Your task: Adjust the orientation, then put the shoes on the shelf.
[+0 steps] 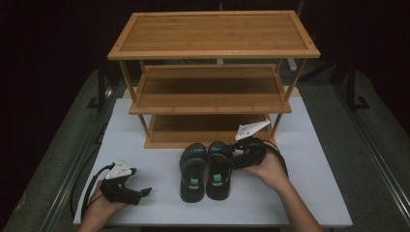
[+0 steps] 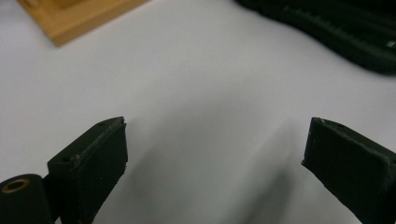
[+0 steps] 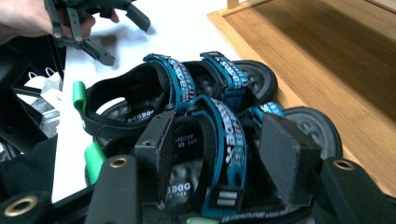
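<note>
The right hand [image 1: 270, 169] reached its tool [image 3: 219, 149] sideways, jaws apart around a sandal [image 1: 218, 170] strap; the left tool [image 2: 215, 158] gaped over the bare worktop [image 1: 159, 193] at lower left.

Sandal [image 2: 327, 28] blurred, cut off

Black fingers [image 2: 95, 163] spread wide over white table [image 2: 201, 93] (nothing between); sandal [image 2: 336, 32] beyond.

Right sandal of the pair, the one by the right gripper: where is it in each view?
High view: right sandal lies center-bottom, beside the left sandal, with the right gripper at its strap.
Left gripper view: a dark sandal edge crosses the top right; which sandal, I cannot tell.
Right gripper view: center foreground, its blue strap between the jaws.
Shared landmark: the bamboo shoe rack.
</note>
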`<state>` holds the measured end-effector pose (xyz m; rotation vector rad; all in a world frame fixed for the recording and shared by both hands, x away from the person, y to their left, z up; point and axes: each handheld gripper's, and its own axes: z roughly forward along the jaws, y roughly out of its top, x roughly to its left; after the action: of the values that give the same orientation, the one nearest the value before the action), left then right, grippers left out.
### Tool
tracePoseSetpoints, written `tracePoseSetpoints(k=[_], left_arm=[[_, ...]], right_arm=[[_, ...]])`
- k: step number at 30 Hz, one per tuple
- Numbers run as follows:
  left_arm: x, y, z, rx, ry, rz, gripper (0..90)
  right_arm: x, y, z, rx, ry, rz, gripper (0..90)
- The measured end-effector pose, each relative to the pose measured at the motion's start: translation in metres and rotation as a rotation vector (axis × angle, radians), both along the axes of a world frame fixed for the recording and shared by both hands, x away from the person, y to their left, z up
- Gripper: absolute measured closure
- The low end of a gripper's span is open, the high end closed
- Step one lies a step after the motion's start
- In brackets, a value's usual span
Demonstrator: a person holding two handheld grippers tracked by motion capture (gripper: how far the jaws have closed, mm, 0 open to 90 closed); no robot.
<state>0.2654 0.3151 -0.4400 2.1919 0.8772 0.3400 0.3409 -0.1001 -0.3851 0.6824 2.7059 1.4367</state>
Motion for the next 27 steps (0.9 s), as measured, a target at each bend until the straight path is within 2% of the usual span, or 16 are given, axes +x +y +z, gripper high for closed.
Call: tracePoseSetpoints(k=[3, 10, 13, 17, 19, 24, 27], left_arm=[[0.002, -0.009, 0.011, -0.025, -0.013, -0.035, 8.6], [0.011, -0.036, 0.035, -0.050, -0.032, -0.133, 8.7], [0.018, -0.052, 0.047, -0.062, -0.045, -0.179, 8.7], [0.028, -0.067, 0.059, -0.081, -0.055, -0.216, 8.7], [0.034, -0.075, 0.064, -0.100, -0.055, -0.242, 14.1], [0.047, -0.089, 0.067, -0.108, -0.057, -0.267, 14.8], [0.054, -0.096, 0.066, -0.100, -0.045, -0.296, 17.2]], right_arm=[[-0.004, -0.005, 0.000, -0.003, -0.001, -0.010, 44.9], [-0.009, -0.014, 0.003, -0.003, -0.015, -0.035, 44.9], [-0.011, -0.014, 0.005, 0.000, -0.019, -0.039, 44.7], [-0.011, -0.014, 0.005, 0.004, -0.024, -0.033, 44.4], [-0.011, -0.014, 0.005, 0.009, -0.022, -0.030, 44.4], [-0.011, -0.015, 0.002, 0.005, -0.016, -0.025, 44.4], [-0.011, -0.015, 0.000, 0.001, -0.013, -0.023, 44.6]])
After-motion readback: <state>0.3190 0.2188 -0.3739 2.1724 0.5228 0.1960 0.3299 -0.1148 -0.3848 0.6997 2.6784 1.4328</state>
